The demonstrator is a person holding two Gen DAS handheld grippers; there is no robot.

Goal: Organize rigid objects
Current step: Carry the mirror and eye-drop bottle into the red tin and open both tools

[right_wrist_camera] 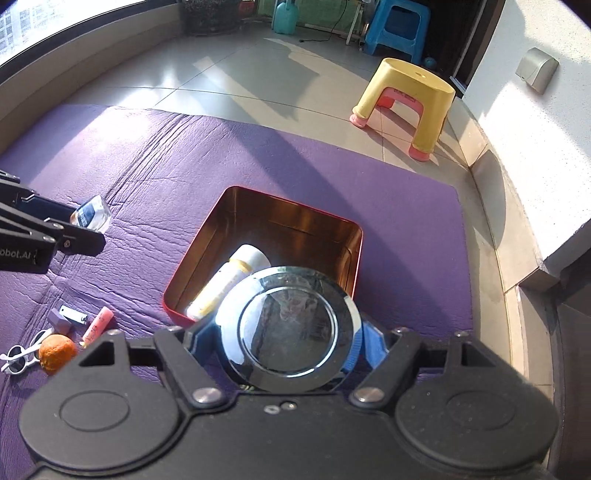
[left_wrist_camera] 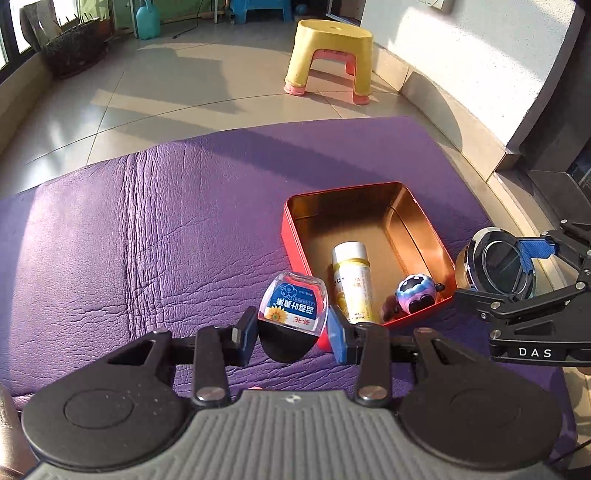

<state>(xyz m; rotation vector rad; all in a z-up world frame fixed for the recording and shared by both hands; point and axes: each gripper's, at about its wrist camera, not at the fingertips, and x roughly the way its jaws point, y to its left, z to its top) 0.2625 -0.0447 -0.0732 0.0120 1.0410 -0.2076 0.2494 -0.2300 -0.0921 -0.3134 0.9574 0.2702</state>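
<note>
A red tin box (left_wrist_camera: 295,243) (right_wrist_camera: 192,258) with a golden inside lies on the purple cushion (left_wrist_camera: 147,240) (right_wrist_camera: 406,229). In it lie a yellow-white bottle (left_wrist_camera: 351,280) (right_wrist_camera: 236,273) and a small blue-pink toy figure (left_wrist_camera: 415,295). My left gripper (left_wrist_camera: 291,332) is shut on a small clear box with a blue sunflower label (left_wrist_camera: 291,306) (right_wrist_camera: 90,216), held just left of the tin's near corner. My right gripper (right_wrist_camera: 288,350) (left_wrist_camera: 517,273) is shut on a round chrome-lidded jar (right_wrist_camera: 288,328) (left_wrist_camera: 495,258), held above the tin's near right side.
On the cushion to the left lie an orange (right_wrist_camera: 55,350), white sunglasses (right_wrist_camera: 18,358), a pink tube (right_wrist_camera: 98,323) and a small grey piece (right_wrist_camera: 61,321). A yellow stool (left_wrist_camera: 328,55) (right_wrist_camera: 410,99) stands on the tiled floor beyond, a blue stool (right_wrist_camera: 399,26) farther back. A wall runs along the right.
</note>
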